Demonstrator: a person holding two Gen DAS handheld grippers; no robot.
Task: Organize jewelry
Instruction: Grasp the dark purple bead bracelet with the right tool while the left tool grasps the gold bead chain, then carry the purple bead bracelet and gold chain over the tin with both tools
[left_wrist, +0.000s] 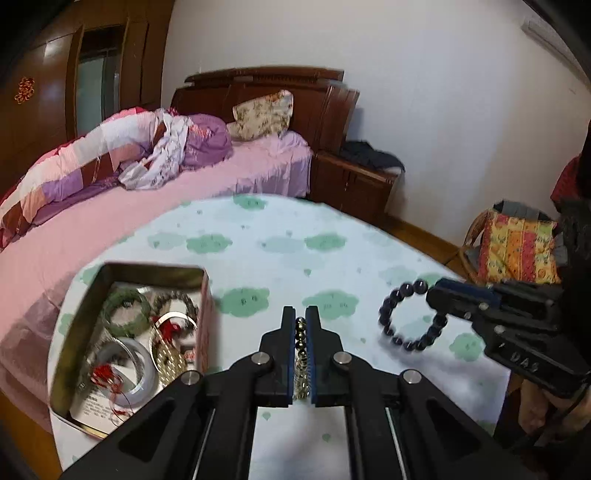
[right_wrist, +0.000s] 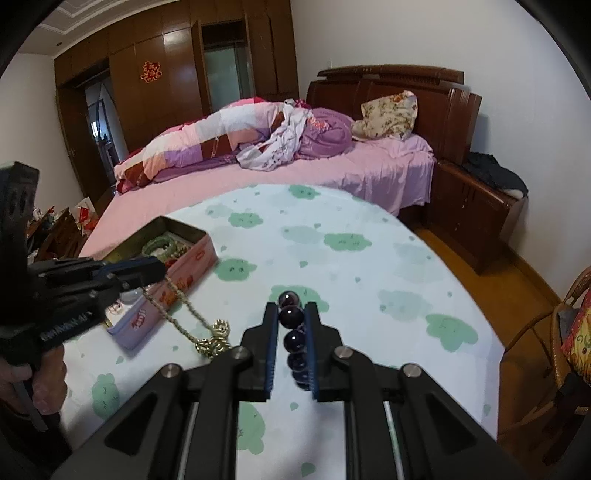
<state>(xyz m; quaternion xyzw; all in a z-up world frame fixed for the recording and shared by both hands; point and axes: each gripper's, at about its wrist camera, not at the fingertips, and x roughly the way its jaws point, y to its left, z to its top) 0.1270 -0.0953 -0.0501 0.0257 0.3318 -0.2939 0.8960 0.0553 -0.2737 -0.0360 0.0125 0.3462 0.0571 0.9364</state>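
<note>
The left gripper is pinched tight on a gold chain, which hangs in a loose loop below the jaws and ends in a gold pendant cluster that appears to rest on or just above the cloud-print tablecloth, beside the open tin box. The right gripper is closed on a dark purple bead bracelet, holding it by one side so that the rest of the ring hangs free above the cloth. The tin already holds a green bead bracelet, a grey bead bracelet, a pale bangle and a gold piece with a red tassel. The likeliest trouble is the dangling chain: if it is carried over the tin's rim, it may catch on the edge, or the pendant may drag along the cloth and tug the chain out of the narrow pinch. Dropped in carelessly, it could tangle with the tassel thread. The bracelet is held across only a few round beads, so I judge that it could roll or slip out if swung quickly. With both tools converging on one small tin, they could bump each other or nudge the box.
</note>
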